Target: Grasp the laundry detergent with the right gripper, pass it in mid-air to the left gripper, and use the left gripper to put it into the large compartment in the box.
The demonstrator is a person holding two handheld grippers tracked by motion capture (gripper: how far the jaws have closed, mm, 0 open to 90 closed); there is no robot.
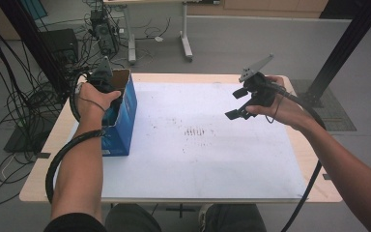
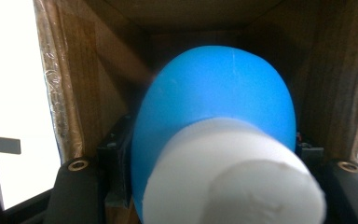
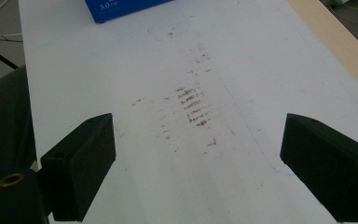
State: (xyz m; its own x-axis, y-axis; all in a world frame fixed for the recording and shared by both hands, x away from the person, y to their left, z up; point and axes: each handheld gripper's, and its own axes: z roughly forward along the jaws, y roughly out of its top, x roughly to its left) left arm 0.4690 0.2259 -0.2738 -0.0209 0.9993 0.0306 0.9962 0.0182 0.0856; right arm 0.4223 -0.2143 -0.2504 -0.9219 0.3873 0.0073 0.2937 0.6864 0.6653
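An open blue cardboard box (image 1: 124, 118) stands on the left of the white table sheet (image 1: 212, 164). My left gripper (image 1: 105, 83) reaches down into its open top. In the left gripper view, the left gripper (image 2: 212, 154) is shut on a rounded blue object (image 2: 214, 102) with a thick white cylindrical end (image 2: 242, 182), inside the box's brown walls (image 2: 88, 93). My right gripper (image 1: 236, 103) hovers above the right side of the sheet, open with nothing between its fingers. From the right gripper view, that gripper (image 3: 204, 163) points at the bare sheet.
Brown smudge marks (image 1: 193, 131) sit in the middle of the sheet (image 3: 121, 140). The blue box's corner (image 3: 121, 8) is at the top of the right gripper view. The wooden table edge (image 1: 314, 159) borders the sheet. Cables and a desk frame lie on the floor behind.
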